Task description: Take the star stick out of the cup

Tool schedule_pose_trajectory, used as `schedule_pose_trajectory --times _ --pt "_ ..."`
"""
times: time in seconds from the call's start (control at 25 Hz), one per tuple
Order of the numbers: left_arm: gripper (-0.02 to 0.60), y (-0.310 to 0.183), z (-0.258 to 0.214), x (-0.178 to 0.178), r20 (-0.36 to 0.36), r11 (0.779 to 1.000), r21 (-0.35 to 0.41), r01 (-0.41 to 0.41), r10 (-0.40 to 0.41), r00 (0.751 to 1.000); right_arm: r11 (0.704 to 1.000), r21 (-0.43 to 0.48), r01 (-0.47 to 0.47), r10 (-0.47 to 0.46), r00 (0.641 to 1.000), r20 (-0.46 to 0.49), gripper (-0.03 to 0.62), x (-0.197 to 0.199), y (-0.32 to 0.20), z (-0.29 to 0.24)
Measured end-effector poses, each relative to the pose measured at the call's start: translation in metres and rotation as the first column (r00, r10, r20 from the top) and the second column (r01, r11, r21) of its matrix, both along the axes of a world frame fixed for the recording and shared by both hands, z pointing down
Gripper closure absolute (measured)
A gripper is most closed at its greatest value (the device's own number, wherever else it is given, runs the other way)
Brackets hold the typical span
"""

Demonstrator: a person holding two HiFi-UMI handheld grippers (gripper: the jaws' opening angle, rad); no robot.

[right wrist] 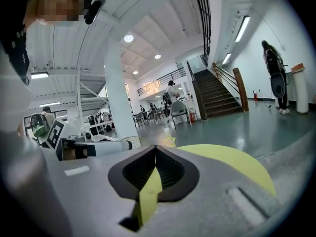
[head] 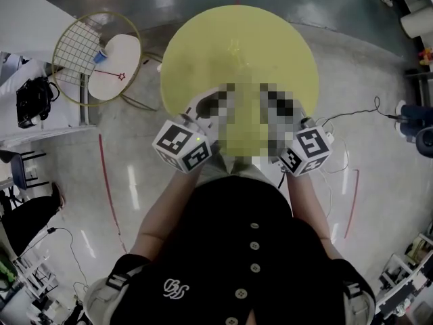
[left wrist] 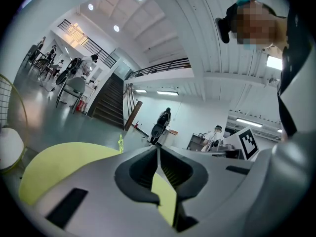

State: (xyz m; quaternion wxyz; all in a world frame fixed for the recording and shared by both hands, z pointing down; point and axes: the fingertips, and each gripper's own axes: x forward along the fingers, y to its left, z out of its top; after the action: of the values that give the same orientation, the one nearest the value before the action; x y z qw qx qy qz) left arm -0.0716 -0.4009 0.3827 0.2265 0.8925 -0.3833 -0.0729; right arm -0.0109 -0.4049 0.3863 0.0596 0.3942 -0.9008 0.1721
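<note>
I hold both tools close in front of my body, side by side, forearms bent and reaching forward from my black shirt. Their jaws point away from me, over the near edge of the round yellow table (head: 196, 39).

My left gripper (left wrist: 158, 151) has its jaws pressed together with nothing between them. My right gripper (right wrist: 156, 149) is closed the same way and is also empty. Their marker cubes, left (head: 183, 145) and right (head: 309, 152), sit just above my wrists.

The star stick (left wrist: 120, 143) stands upright on the yellow table, farther out than both tools and well apart from them. I cannot make out the cup around it.

Far to the left, a red star wand (head: 111, 78) lies flat on a small white table (head: 118, 49).
</note>
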Motion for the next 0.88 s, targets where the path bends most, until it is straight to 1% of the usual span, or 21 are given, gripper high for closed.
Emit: schedule_pose_trajectory --times 0.2,0.48,0.72,0.88 --pt "0.554 -0.022 0.011 -0.011 0.001 1.0 -0.023 -0.018 0.018 1.0 1.0 -0.017 0.005 -0.005 1.0 0.009 0.589 -0.016 -0.021 0.008" --pt "0.554 -0.038 0.028 -0.016 -0.019 0.996 -0.076 -0.039 0.038 0.999 0.999 -0.046 0.018 -0.021 0.998 -0.051 0.589 -0.029 -0.041 0.021" --pt "0.554 -0.055 0.043 -0.026 -0.045 0.993 -0.113 -0.047 0.042 0.998 0.997 -0.072 0.006 -0.012 0.995 -0.095 0.589 -0.033 -0.058 0.033" --pt "0.554 -0.059 0.052 -0.021 -0.058 0.988 -0.135 -0.075 0.067 0.996 0.996 -0.086 -0.005 -0.005 0.993 -0.118 0.585 -0.034 -0.066 0.04"
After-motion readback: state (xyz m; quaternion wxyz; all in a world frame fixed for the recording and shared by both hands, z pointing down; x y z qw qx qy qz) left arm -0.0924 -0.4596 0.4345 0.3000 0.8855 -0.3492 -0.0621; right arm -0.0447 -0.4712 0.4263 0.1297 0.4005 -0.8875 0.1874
